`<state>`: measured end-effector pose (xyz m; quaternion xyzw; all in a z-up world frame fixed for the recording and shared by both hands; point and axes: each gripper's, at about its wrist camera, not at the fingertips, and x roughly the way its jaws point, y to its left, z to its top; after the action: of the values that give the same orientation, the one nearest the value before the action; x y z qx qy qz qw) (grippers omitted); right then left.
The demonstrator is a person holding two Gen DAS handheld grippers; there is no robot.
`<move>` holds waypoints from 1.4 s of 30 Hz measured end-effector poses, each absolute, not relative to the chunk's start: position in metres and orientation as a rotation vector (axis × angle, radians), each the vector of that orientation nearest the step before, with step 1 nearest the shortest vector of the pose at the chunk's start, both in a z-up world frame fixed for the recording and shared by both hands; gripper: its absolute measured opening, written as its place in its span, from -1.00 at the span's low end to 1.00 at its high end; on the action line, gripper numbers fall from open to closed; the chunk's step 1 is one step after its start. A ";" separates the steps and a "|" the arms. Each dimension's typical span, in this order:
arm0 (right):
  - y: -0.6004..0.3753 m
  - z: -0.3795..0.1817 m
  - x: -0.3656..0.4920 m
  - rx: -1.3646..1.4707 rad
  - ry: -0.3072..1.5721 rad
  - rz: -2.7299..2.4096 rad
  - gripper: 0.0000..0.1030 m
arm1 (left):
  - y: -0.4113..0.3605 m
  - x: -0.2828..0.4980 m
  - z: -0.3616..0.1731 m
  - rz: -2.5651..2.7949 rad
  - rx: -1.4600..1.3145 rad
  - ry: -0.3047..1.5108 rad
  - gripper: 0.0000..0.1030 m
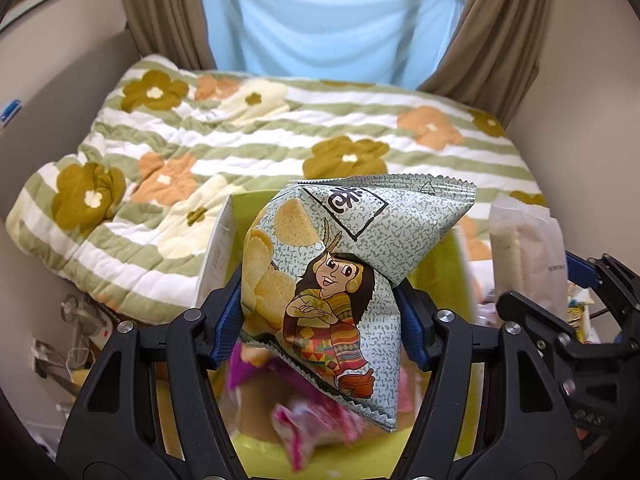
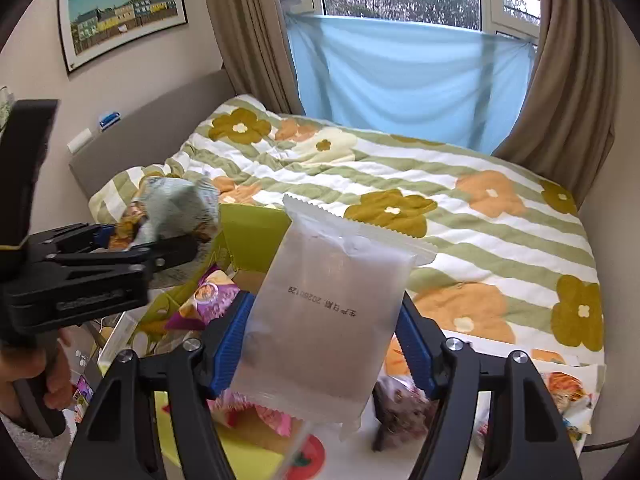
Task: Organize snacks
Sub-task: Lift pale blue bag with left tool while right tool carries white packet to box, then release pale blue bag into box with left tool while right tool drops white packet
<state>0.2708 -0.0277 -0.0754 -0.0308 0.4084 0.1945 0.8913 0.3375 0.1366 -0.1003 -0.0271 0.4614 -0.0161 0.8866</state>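
- While the chip bag is pinched in the left hand-held gripper above the green box, it should be lowered squarely inside.
- The frosted packet, clamped by the right hand-held gripper, is best kept clear.
- Beyond, the bed is seen.

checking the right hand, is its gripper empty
No, the right gripper is shut on a frosted white packet held upright between its blue pads.

floral striped quilt covers the bed; snack packets lie nearby.
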 end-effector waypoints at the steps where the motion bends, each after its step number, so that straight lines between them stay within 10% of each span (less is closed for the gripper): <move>1: -0.023 -0.079 0.276 -0.066 0.858 0.398 0.26 | 0.140 0.344 -0.105 -0.040 -0.058 0.970 0.23; 4: -0.011 -0.091 0.289 -0.065 0.888 0.370 0.26 | 0.149 0.363 -0.121 -0.071 -0.056 0.992 0.34; 7: -0.004 -0.100 0.298 -0.059 0.911 0.344 0.26 | 0.152 0.372 -0.131 -0.069 -0.017 0.992 0.99; 31: 0.012 -0.123 0.333 -0.020 0.976 0.383 0.29 | 0.180 0.309 -0.149 0.032 -0.074 1.043 0.99; 35: 0.003 -0.117 0.320 -0.012 0.929 0.376 0.89 | 0.180 0.300 -0.152 0.031 -0.094 1.051 0.99; 42: -0.014 -0.118 0.291 0.008 0.931 0.357 0.89 | 0.172 0.285 -0.150 0.016 -0.078 1.057 0.99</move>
<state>0.2907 -0.0141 -0.1176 0.0037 0.4467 0.1711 0.8782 0.2850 0.1722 -0.1503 -0.0370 0.5043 0.0077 0.8627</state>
